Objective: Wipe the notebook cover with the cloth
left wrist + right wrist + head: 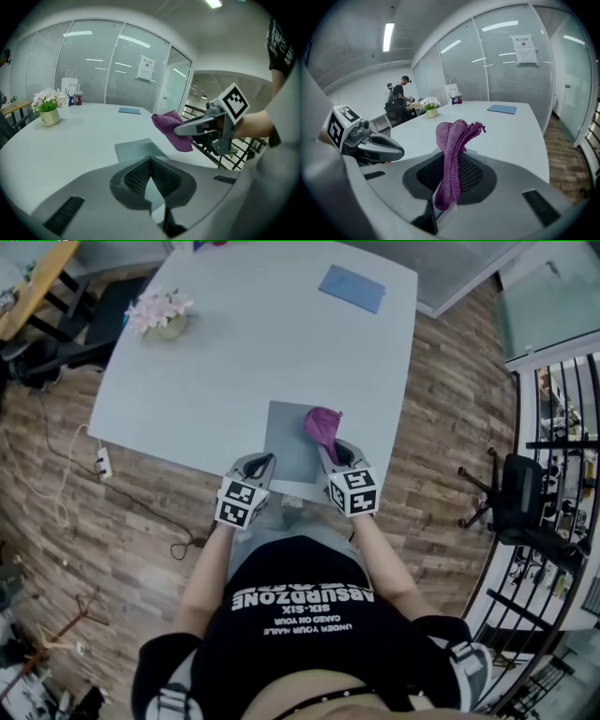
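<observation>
notebook (289,444) on table (253,334), cloth (322,425) over notebook

A pot of pale flowers (161,315) is sitting near the far left corner of the light desk (234,362), and a flat blue folder (352,288) is lying near its far right corner. A black chair (516,498) is standing on the wooden floor (441,427) at the right.

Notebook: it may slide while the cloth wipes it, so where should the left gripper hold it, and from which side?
Probably the near-left corner of the grey notebook, approached low from the near edge of the table. It lies flat there, so only an edge offers a pinch; that corner is nearest the left gripper and clear of the purple cloth clamped in the right gripper.
</observation>
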{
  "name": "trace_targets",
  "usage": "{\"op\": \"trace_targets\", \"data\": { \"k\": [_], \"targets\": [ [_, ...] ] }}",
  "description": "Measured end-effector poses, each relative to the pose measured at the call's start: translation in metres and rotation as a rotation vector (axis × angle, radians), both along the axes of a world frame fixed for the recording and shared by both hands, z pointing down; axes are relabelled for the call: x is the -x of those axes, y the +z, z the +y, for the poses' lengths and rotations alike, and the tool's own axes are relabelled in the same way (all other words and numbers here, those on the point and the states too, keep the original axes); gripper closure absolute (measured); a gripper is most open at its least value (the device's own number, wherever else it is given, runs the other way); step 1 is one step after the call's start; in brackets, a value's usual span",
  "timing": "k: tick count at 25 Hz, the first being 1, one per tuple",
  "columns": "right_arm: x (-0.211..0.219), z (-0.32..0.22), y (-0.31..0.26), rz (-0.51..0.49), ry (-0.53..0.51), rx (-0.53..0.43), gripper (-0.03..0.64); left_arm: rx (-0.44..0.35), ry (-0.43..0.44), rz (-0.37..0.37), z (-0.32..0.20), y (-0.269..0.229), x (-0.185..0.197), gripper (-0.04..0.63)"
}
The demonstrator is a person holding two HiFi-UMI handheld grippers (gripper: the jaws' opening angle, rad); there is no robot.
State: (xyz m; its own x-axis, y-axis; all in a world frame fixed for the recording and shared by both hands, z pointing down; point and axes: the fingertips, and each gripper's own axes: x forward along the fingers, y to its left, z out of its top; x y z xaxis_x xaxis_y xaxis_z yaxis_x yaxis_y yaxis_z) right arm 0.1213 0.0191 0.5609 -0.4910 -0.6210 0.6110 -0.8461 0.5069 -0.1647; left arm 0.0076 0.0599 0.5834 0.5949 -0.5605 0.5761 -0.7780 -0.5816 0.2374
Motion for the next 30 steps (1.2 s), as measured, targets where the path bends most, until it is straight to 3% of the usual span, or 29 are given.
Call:
{"op": "trace_targets", "data": {
  "k": [12,18,30],
  "targets": [
    [-0.009,-0.072,0.033,0.084,0.113,0.080,0.541,0.104,0.123,-0.025,-0.024,0.035,-0.002,0.580],
    [-0.017,-0.089,0.054,0.236,0.153,0.076,0.541,0.150,0.159,-0.053,-0.024,0.055,0.004,0.580],
    [-0.001,-0.090,0.083,0.322,0.120,0.143,0.541,0.203,0.192,-0.061,-0.020,0.075,0.004,0.580]
  ]
}}
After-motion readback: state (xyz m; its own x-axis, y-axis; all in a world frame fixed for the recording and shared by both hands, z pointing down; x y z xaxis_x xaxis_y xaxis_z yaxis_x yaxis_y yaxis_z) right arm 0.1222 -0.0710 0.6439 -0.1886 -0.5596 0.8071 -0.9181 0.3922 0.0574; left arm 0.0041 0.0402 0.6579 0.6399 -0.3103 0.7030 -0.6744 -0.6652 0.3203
